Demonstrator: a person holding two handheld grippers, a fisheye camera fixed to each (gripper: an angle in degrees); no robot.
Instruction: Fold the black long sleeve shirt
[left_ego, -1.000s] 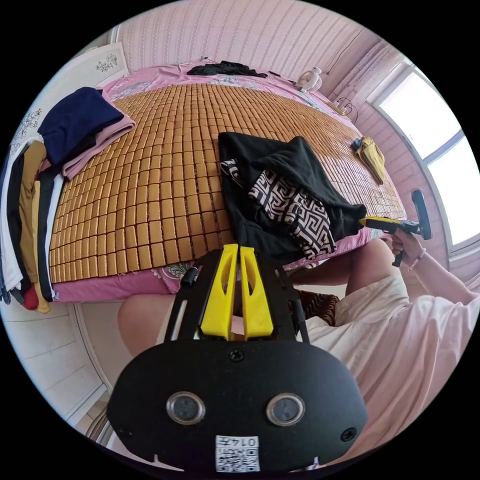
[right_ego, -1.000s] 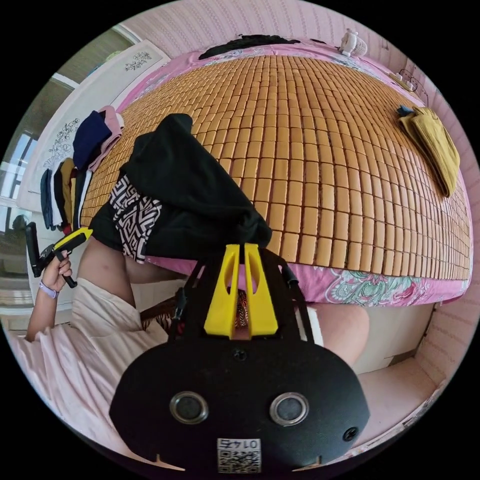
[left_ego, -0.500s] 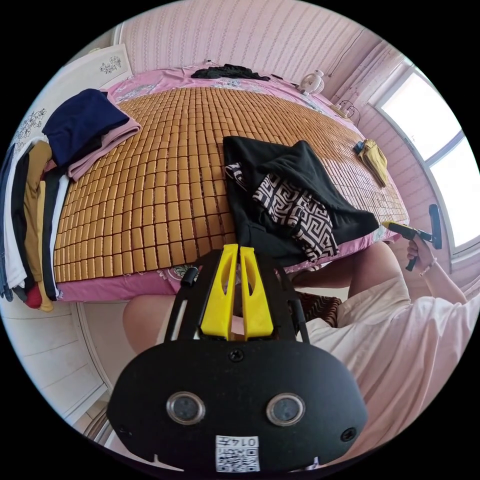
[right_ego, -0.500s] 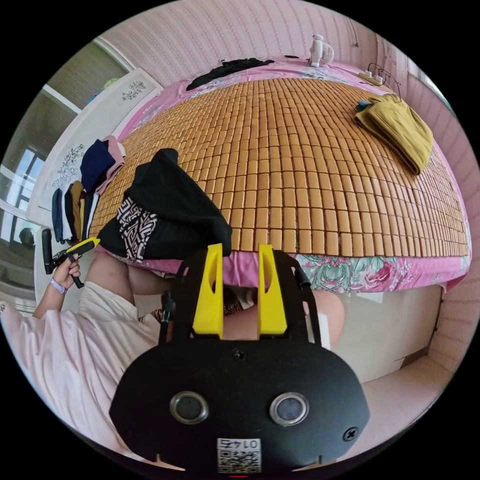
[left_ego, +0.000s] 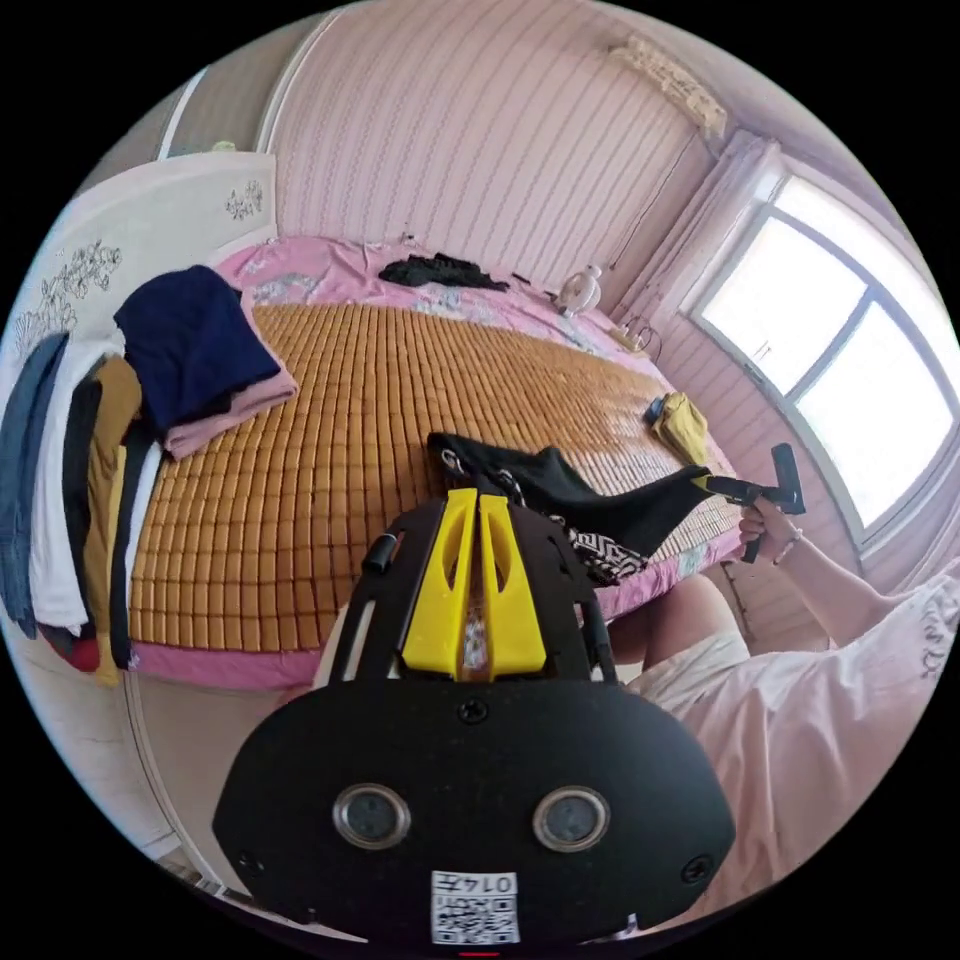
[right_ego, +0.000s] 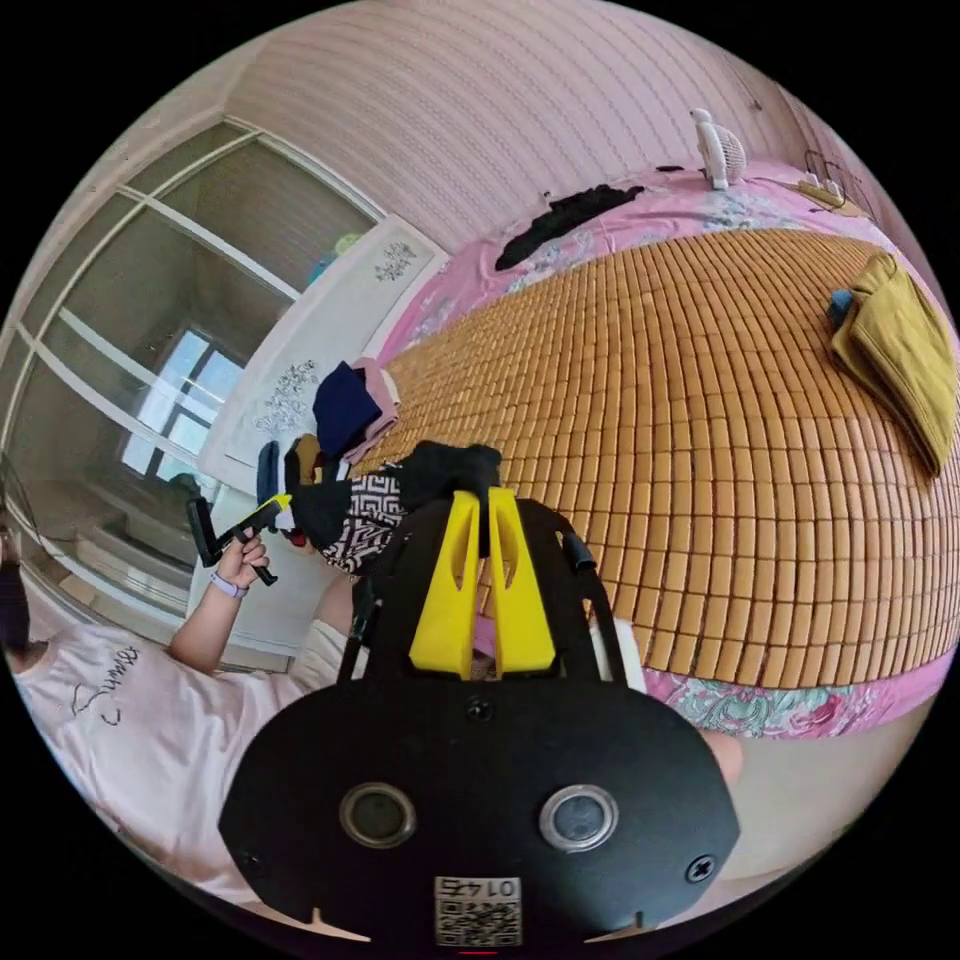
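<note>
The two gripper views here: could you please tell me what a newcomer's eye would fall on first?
Most striking is the black long sleeve shirt, with its black-and-white patterned part, stretched between the two hand-held grippers at the near edge of the bed. Next comes the golden tiled bed mat across the pink bed. A mustard folded garment lies at its far side, and clothes are piled by the headboard.

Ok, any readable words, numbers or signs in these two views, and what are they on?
Sticker on the left gripper: code square, small mirrored digits, not quotable.
Sticker on the right gripper: likewise.
Person's top: cursive writing, too distorted to read.
</note>
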